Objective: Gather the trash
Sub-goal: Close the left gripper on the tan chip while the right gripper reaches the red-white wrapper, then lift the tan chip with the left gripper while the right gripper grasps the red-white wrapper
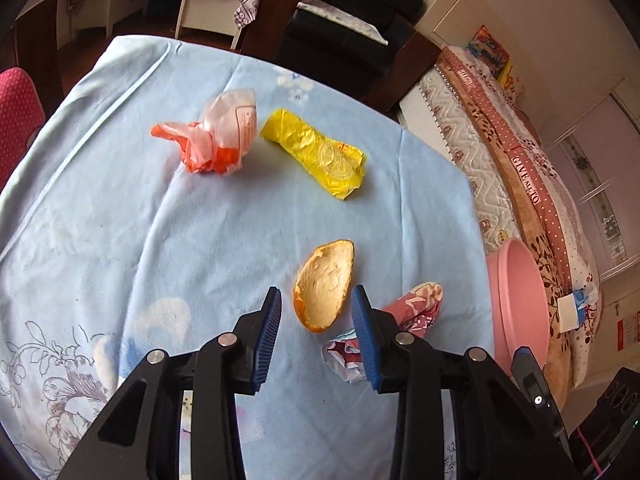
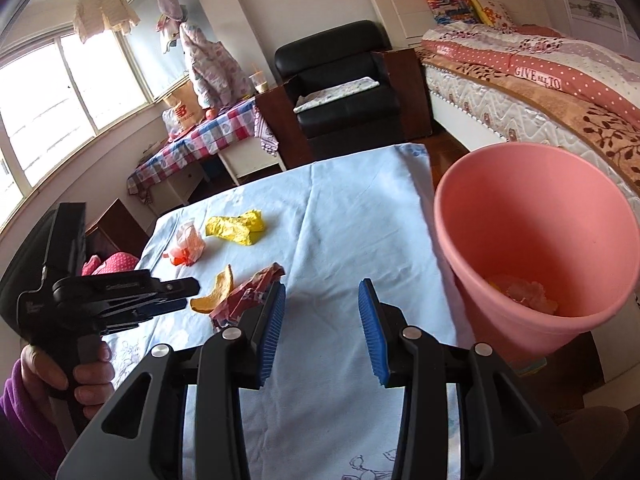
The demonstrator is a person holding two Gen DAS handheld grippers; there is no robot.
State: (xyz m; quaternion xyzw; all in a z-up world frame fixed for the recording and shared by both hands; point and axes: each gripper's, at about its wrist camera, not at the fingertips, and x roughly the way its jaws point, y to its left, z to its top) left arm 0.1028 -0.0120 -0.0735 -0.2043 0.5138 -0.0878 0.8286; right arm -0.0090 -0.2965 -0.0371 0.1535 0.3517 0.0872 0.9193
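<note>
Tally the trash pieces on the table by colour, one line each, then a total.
Orange: 1, the orange peel
Yellow: 1, the yellow wrapper
Orange and white: 1, the crumpled plastic bag
Red patterned: 1, the crumpled red paper
Total: 4 on the blue tablecloth

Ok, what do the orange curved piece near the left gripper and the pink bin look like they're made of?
The orange piece looks like citrus peel: a curved shell with a matte, pithy pale inside and a bright orange rim. The pink bin looks like moulded plastic: a smooth, evenly coloured wall with a soft sheen and a thin, even rim. Neither is confirmed by touch.
</note>
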